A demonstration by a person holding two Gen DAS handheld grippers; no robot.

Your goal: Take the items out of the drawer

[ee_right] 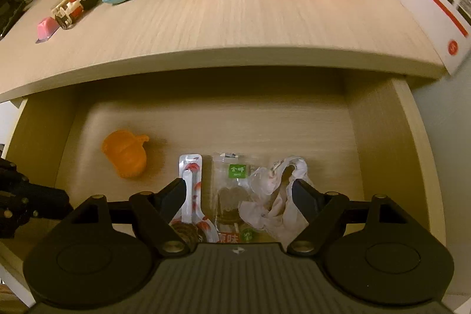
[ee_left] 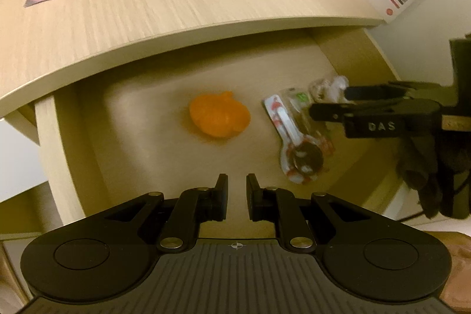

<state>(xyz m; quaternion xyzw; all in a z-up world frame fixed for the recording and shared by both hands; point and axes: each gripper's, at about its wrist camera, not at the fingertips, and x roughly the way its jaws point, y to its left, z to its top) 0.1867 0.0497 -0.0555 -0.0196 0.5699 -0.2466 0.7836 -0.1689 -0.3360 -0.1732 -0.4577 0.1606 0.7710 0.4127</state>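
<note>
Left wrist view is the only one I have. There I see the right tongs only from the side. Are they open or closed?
Observer: Open. The right tongs stand wide and the pads press on nothing.
Operator: What lies under them?
Observer: A clear packet with a green label, and to its right a crumpled white wrapper.
Operator: Where is the spoon packet from there?
Observer: The spoon packet runs under the tip of the left finger, just left of the clear packet.
</note>
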